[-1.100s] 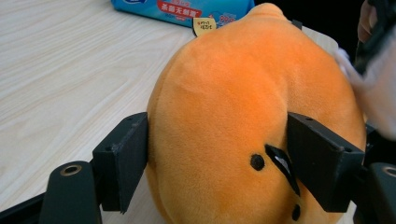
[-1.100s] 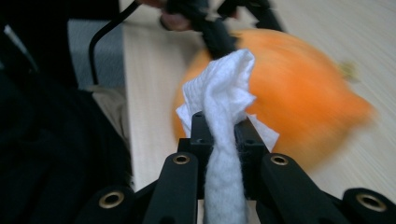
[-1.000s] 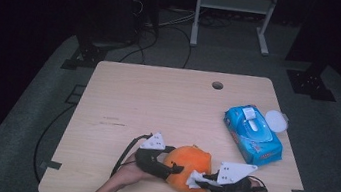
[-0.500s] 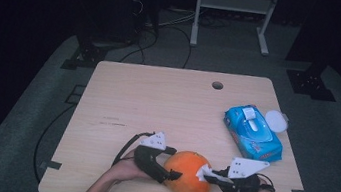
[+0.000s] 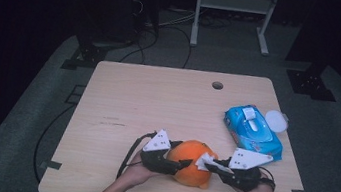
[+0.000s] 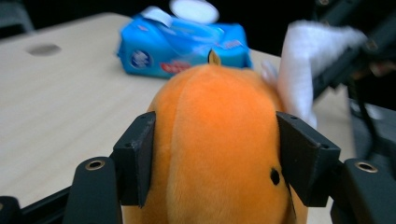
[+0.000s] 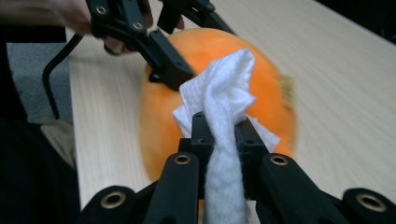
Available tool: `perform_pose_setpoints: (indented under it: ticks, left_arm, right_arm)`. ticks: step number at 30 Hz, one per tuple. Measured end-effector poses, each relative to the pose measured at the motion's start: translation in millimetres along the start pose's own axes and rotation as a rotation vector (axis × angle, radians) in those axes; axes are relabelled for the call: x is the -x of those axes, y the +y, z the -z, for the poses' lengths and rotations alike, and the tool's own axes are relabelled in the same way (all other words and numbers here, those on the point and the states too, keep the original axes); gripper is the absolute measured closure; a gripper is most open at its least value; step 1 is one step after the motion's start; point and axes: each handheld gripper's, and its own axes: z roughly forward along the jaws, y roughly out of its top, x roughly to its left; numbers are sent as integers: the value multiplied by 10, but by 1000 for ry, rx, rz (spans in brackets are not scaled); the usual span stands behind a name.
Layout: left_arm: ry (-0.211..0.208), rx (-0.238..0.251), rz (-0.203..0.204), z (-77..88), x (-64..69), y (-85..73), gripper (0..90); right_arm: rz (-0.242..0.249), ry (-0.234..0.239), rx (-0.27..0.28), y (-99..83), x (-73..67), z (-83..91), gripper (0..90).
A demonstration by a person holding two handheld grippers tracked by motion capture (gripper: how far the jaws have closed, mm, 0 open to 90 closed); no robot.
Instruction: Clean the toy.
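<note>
wipe (image 7: 223,100) shifted onto toy (image 6: 219,140) (between fingers (image 6: 135,158))

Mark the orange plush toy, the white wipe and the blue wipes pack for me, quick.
orange plush toy (image 6: 219,149), left gripper view, on its top between the jaws.
white wipe (image 7: 223,100), right gripper view, on the bunched upper end.
blue wipes pack (image 5: 254,133), high view, on its top face.

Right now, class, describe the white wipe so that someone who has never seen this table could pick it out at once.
Start at the wooden table and go to its near edge, where an orange plush toy sits between two hand-held grippers. The wipe is the crumpled white tissue pinched in the right hand-held gripper and pressed against the toy. Unlike the blue wipe pack farther right, it is small, loose and plain white.
</note>
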Motion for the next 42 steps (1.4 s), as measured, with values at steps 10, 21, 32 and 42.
perform_pose_setpoints:
  ticks: [10,21,32,42]
  left_arm:
    - [-33,-51,81,30,-145,-172,304]
    - [-83,-76,-89,87,-76,-214,305]
    - [-147,-147,-171,182,56,-92,189]
    - [-81,-184,-90,4,29,-79,198]
  right_arm:
    - [46,0,-102,-152,-51,-134,810]
    - [63,-3,-59,-57,-58,-115,809]
    - [-9,-26,-15,-80,41,-75,808]
    - [60,-13,-31,-38,-110,-53,808]
